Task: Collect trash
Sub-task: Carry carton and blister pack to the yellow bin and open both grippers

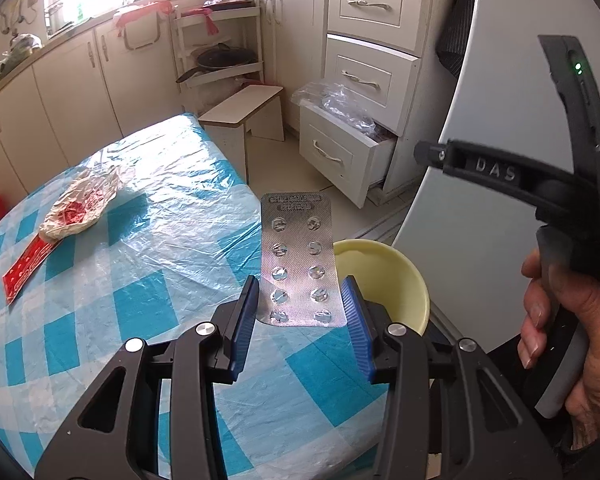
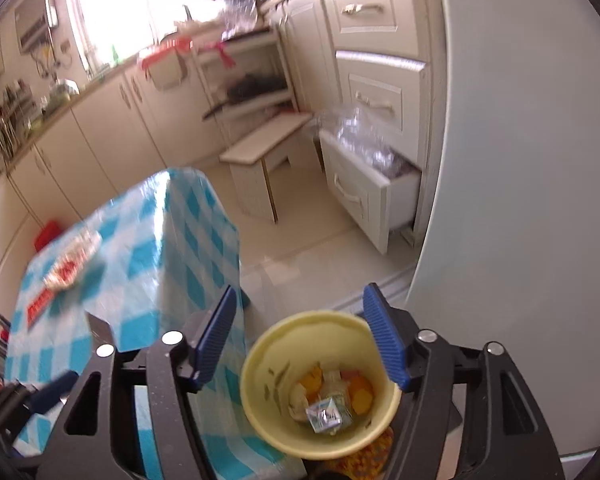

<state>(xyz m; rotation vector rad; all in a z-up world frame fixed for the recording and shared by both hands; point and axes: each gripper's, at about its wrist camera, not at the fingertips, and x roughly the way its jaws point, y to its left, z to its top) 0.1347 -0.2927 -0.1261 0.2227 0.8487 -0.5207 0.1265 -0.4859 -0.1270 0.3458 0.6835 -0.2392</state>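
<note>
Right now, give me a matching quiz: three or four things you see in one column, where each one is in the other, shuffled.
Things:
1. blister pack
2. wrapper
3. scraps
4. plastic bag

Places:
A. in the open drawer
B. between the left tool's pads
C. on the checked tablecloth
D. inside the yellow bin

Pairs: 1-B, 2-C, 3-D, 4-A

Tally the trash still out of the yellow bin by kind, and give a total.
Blister pack, clamped in the left gripper: 1
Crumpled wrapper on the table: 1
Red flat packet on the table: 1
Total: 3
Trash already lying in the yellow bin is left out.
</note>
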